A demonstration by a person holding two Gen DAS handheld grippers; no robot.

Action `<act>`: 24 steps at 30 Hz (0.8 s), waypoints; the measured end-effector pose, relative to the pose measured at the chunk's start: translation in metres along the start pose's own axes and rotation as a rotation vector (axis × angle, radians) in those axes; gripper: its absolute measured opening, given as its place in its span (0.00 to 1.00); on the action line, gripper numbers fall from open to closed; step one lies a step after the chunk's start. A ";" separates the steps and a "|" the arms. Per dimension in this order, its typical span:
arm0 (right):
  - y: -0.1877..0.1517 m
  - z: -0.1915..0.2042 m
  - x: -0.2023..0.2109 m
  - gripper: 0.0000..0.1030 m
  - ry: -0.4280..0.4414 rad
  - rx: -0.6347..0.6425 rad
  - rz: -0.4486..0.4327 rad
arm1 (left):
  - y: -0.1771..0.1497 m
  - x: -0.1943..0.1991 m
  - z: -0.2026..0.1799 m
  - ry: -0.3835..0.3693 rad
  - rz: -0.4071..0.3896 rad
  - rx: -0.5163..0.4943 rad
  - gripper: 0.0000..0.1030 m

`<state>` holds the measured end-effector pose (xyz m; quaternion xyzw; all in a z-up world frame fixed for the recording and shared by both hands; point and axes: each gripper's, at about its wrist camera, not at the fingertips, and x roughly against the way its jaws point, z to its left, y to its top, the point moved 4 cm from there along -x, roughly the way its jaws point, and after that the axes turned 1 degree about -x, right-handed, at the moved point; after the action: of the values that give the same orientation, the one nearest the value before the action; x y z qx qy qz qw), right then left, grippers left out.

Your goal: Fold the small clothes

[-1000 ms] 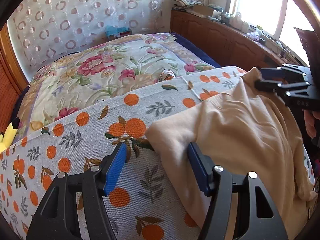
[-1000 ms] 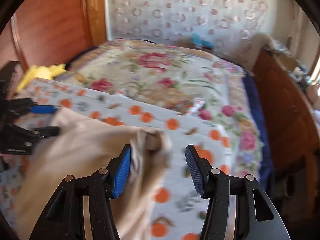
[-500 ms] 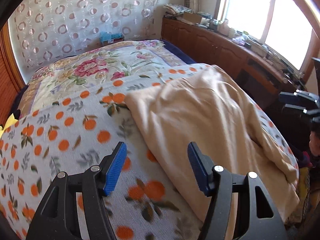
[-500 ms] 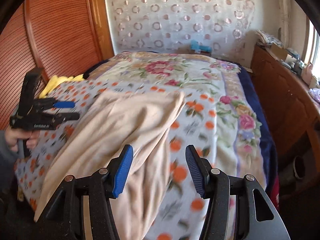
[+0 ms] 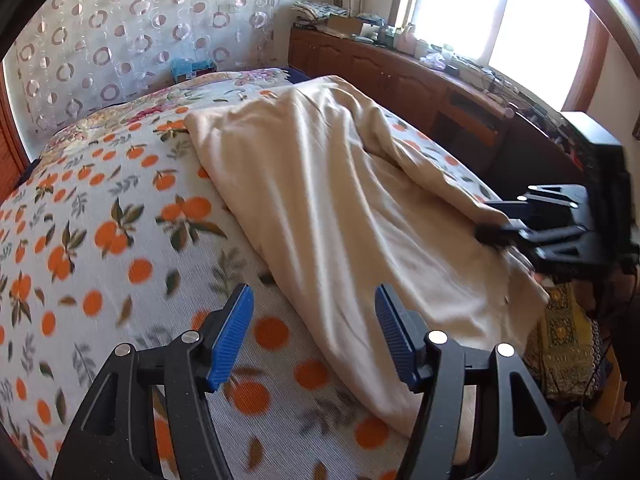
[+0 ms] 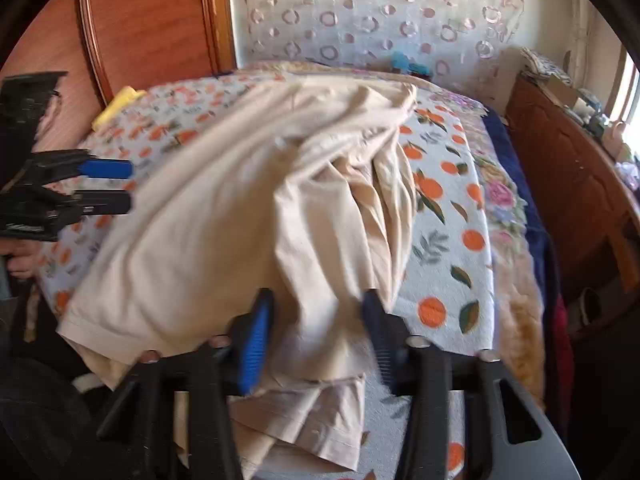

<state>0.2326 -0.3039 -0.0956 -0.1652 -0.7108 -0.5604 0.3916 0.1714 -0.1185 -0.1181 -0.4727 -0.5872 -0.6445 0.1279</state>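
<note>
A beige garment [image 5: 340, 200] lies crumpled along the orange-print bedspread [image 5: 100, 240], its near end hanging over the bed's edge. My left gripper [image 5: 314, 332] stands open above the garment's left edge, nothing between its blue pads. It also shows at the left of the right wrist view as the left gripper [image 6: 128, 186]. My right gripper [image 6: 316, 328] is closing its jaws around a bunched fold of the garment [image 6: 240, 220]; the pads look short of pinching it. From the left wrist view, the right gripper [image 5: 488, 220] sits at the garment's right edge.
A floral quilt [image 5: 120, 116] covers the far half of the bed. A wooden cabinet [image 5: 400, 76] with clutter runs under the window on the right. A wooden headboard [image 6: 152, 20], a yellow item [image 6: 116, 106] and a hand [image 6: 20, 264] are at left.
Both grippers pulled back toward the near bed edge, leaving the garment laid out. The right gripper's jaws have narrowed around a fold of cloth. The left jaws kept their width.
</note>
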 end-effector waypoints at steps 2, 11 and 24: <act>-0.004 0.001 0.004 0.04 -0.023 0.003 0.007 | -0.011 0.006 -0.005 -0.010 -0.002 0.016 0.62; -0.009 -0.005 0.065 0.04 0.011 -0.118 -0.113 | -0.052 0.026 -0.030 -0.106 0.015 0.069 0.62; -0.013 0.002 0.078 0.04 0.019 -0.131 -0.107 | -0.062 0.035 -0.060 -0.100 0.026 -0.100 0.07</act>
<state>0.1732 -0.3217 -0.0468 -0.1468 -0.6768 -0.6274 0.3561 0.0812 -0.1406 -0.1229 -0.5179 -0.5539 -0.6466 0.0830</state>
